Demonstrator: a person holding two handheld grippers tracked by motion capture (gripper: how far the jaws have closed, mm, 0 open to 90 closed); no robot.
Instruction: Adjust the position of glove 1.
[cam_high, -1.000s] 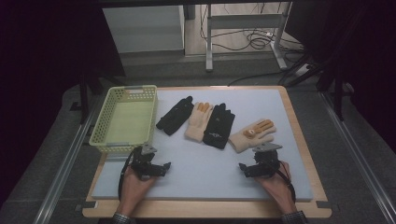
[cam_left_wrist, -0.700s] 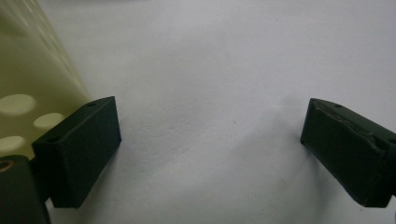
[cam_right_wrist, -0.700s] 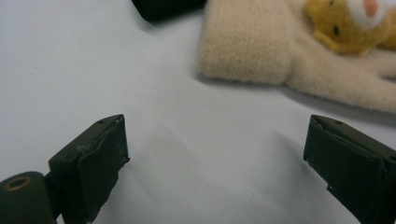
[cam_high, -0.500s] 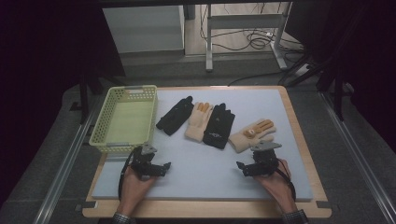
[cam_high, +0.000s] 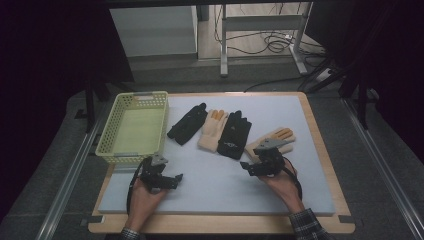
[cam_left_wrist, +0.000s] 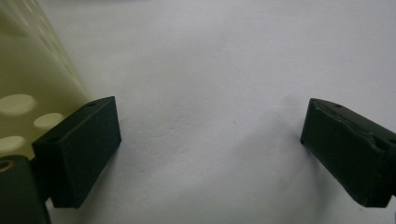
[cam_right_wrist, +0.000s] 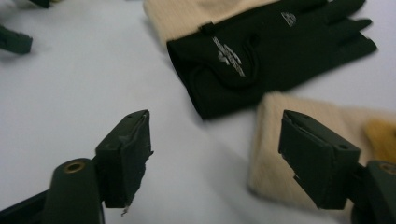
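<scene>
Four gloves lie in a row on the white mat (cam_high: 210, 185): a black glove (cam_high: 187, 123), a cream glove (cam_high: 212, 131), a second black glove (cam_high: 235, 135) (cam_right_wrist: 261, 56) and a cream glove with orange fingertips (cam_high: 274, 140) (cam_right_wrist: 275, 154). My right gripper (cam_high: 246, 166) (cam_right_wrist: 217, 140) hovers at that last glove's cuff. Its jaws have just been closing and stand open, the right one over the cuff's edge, pressing on nothing. My left gripper (cam_high: 175, 179) (cam_left_wrist: 210, 135) rests open on the mat beside the basket (cam_high: 135, 125) (cam_left_wrist: 28, 84), with bare mat between its jaws.
The yellow-green perforated basket sits on the table's left with nothing inside. The mat lies on a wooden board (cam_high: 320, 150). A table frame (cam_high: 265, 30) and cables (cam_high: 280, 45) lie on the floor beyond the far edge.
My right gripper has moved left and away from the person, up to the cuff of the orange-tipped cream glove, and its jaws have narrowed. The left gripper has stayed put.
</scene>
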